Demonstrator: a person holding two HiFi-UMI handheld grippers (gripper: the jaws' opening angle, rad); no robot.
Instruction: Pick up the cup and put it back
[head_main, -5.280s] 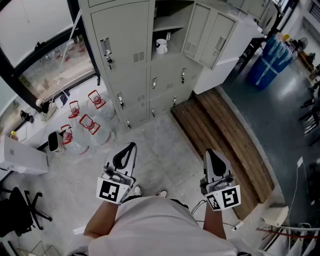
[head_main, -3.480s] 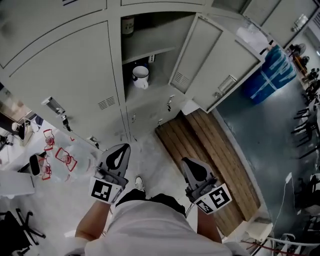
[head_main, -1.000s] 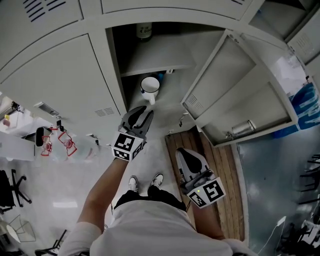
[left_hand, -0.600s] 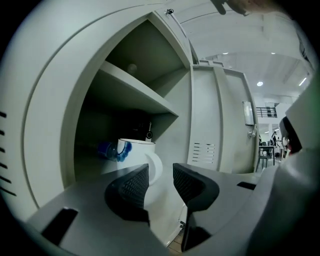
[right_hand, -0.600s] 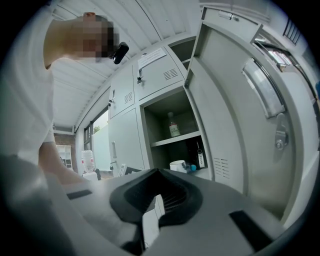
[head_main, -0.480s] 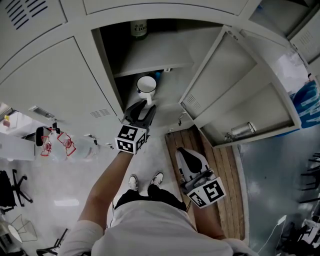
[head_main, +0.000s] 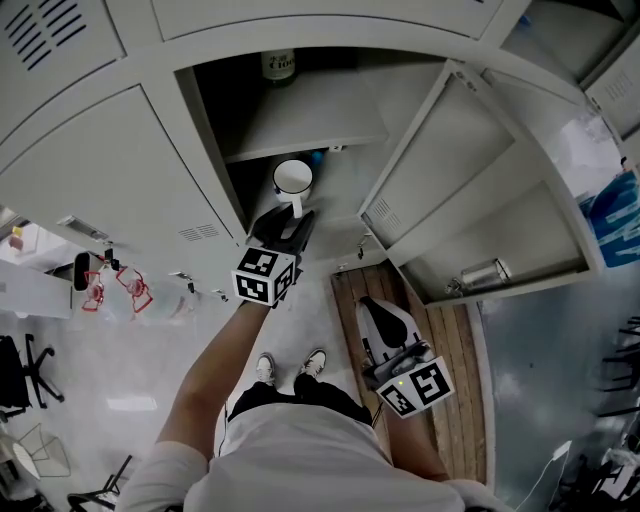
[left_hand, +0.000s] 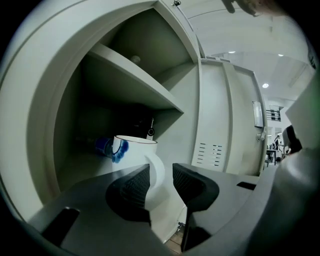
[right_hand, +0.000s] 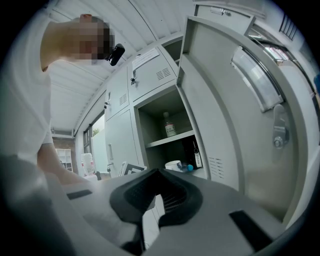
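Observation:
A white cup (head_main: 292, 178) with a dark rim and a blue mark stands on the lower shelf of the open locker (head_main: 330, 215), its handle turned toward me. My left gripper (head_main: 290, 214) reaches into the locker right at that handle. In the left gripper view the cup (left_hand: 131, 150) fills the middle and its handle sits between the jaws of the left gripper (left_hand: 161, 176), with a gap on both sides; the jaws stand open. My right gripper (head_main: 378, 312) hangs low by my body, shut and holding nothing. From there the cup (right_hand: 173, 164) shows small on the shelf.
A bottle (head_main: 279, 66) stands on the upper shelf. A blue object (left_hand: 104, 147) lies behind the cup. The locker door (head_main: 470, 200) swings out to the right. A wooden platform (head_main: 445, 330) lies below it, and water jugs (head_main: 100, 285) sit at left.
My left gripper has moved forward into the locker, and the cup's handle now lies between its jaws. The right gripper has hardly moved.

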